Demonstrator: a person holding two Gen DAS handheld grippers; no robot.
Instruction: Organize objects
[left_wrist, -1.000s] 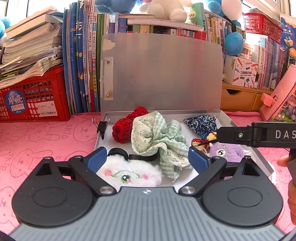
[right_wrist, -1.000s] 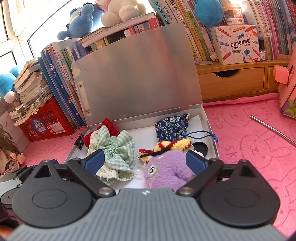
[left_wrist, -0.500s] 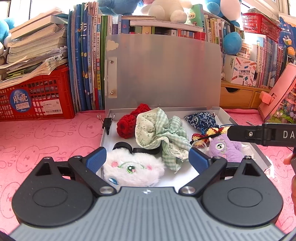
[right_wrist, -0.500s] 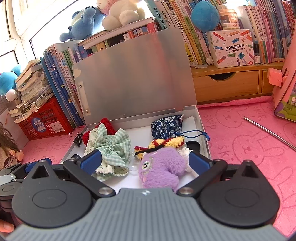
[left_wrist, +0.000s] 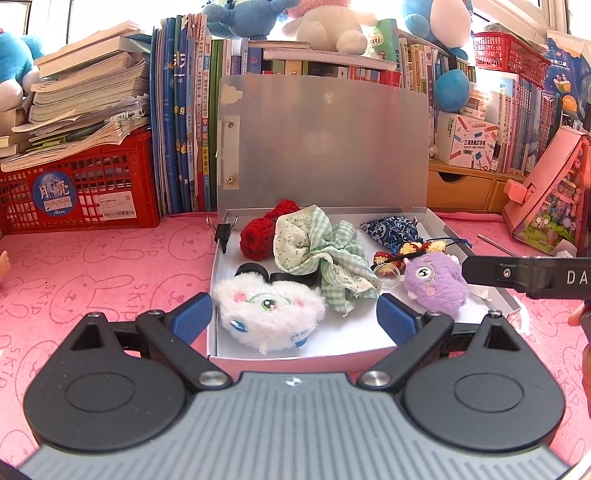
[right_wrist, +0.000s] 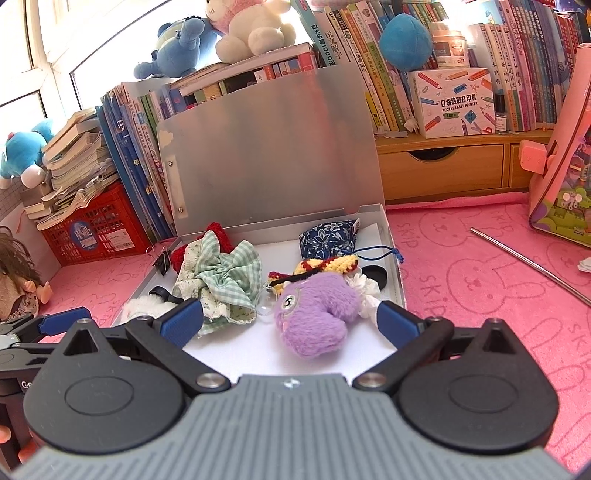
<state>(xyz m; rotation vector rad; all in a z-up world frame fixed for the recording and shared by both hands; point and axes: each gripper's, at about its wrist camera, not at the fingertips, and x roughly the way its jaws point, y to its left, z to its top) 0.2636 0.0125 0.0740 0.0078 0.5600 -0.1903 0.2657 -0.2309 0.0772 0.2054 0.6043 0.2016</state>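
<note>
A shallow white box (left_wrist: 295, 356) with its lid (left_wrist: 325, 144) propped upright holds a white fluffy plush (left_wrist: 267, 314), a purple plush (left_wrist: 434, 282), a green checked cloth (left_wrist: 321, 254), a red crochet piece (left_wrist: 260, 232), a blue floral pouch (left_wrist: 391, 230) and a yellow-red crochet toy (left_wrist: 410, 251). My left gripper (left_wrist: 295, 319) is open and empty, just in front of the box above the white plush. My right gripper (right_wrist: 290, 323) is open and empty over the box's front, with the purple plush (right_wrist: 317, 314) between its fingers' line. The right gripper's arm shows in the left wrist view (left_wrist: 528, 277).
A black binder clip (left_wrist: 223, 234) sits on the box's left rim. A red crate (left_wrist: 77, 192) with stacked books, upright books, a wooden drawer unit (right_wrist: 439, 168), a pink toy box (right_wrist: 565, 155) and a metal rod (right_wrist: 528, 264) surround the box on the pink mat (right_wrist: 480, 273).
Both grippers have drawn back and up from the box, so more of the box and its front wall shows. Both stay open and empty. The objects in the box have not moved.
</note>
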